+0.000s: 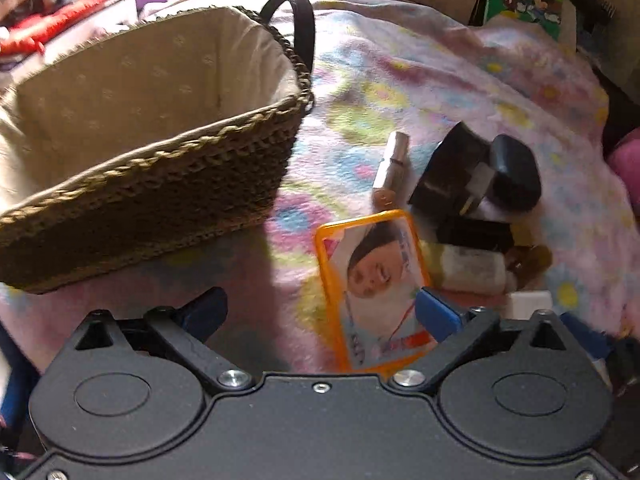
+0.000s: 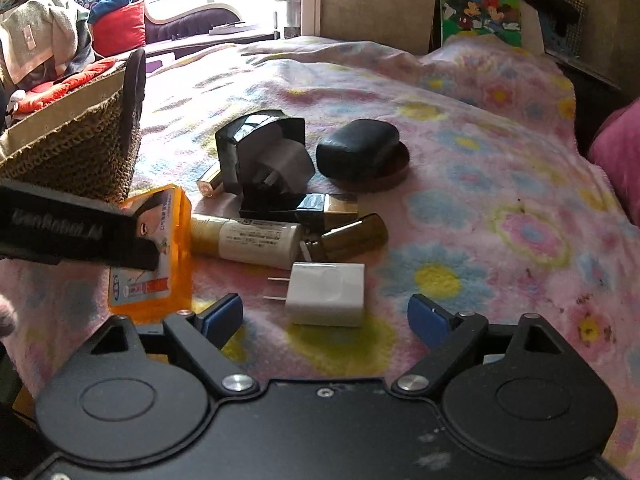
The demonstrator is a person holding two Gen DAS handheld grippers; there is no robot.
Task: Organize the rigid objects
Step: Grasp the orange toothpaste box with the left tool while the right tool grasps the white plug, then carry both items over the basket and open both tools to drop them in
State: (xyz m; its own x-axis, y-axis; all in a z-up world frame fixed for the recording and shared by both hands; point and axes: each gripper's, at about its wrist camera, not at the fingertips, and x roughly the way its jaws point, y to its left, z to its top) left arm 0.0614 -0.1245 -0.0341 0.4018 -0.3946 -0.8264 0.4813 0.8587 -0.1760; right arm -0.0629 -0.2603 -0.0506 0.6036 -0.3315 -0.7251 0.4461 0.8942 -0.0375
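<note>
A woven brown basket with a beige lining stands on the flowered blanket at the left. To its right lies a pile of small items: an orange-framed box, a lipstick, a black square jar, a black oval case and a cream tube. My left gripper is open over the orange box, its right pad at the box's edge. My right gripper is open, with a white plug charger lying between its pads and untouched.
In the right wrist view the left tool's black body crosses in front of the orange box. A black-and-gold case and a dark gold piece lie in the pile. A pink cushion sits at the right edge.
</note>
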